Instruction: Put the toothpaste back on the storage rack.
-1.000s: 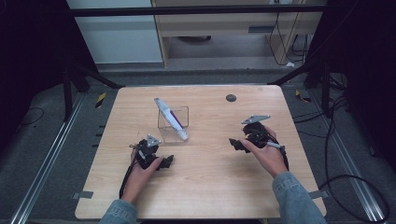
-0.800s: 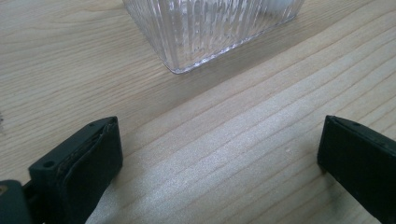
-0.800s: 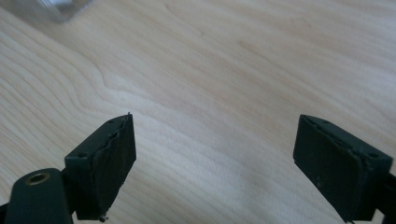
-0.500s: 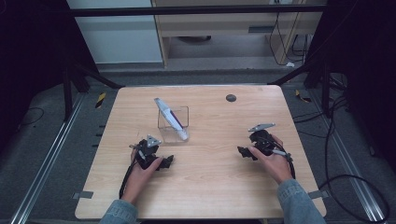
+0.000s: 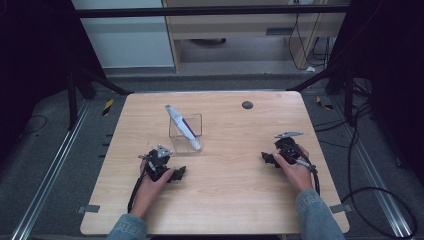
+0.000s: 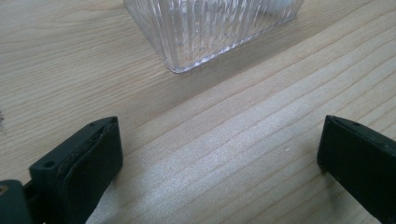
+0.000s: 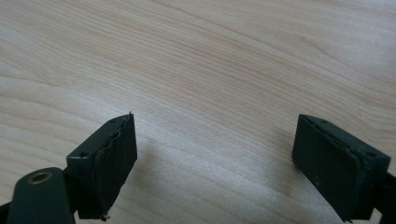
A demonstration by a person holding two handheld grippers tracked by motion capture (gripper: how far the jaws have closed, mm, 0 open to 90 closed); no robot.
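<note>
A clear ribbed plastic box [image 5: 185,131] stands on the wooden table [image 5: 230,200] left of centre, with a white and purple tube [image 5: 183,127] leaning out of it. My left gripper [image 5: 172,172] rests low on the table just in front of the box, jaws wide open and empty; the box's corner [image 6: 196,44] shows ahead of them over bare wood. My right gripper [image 5: 268,159] sits low over the table's right side, open, with only bare wood [image 7: 215,116] between its jaws.
A small dark round disc [image 5: 247,105] lies near the table's far edge. Black frame bars [image 5: 320,75] slant down beside the far corners. Cables [image 5: 380,200] trail on the floor to the right.
The right hand has come down and toward the near right of the table, its gripper now low over the wood. The left hand, the box and the tube have stayed put.
</note>
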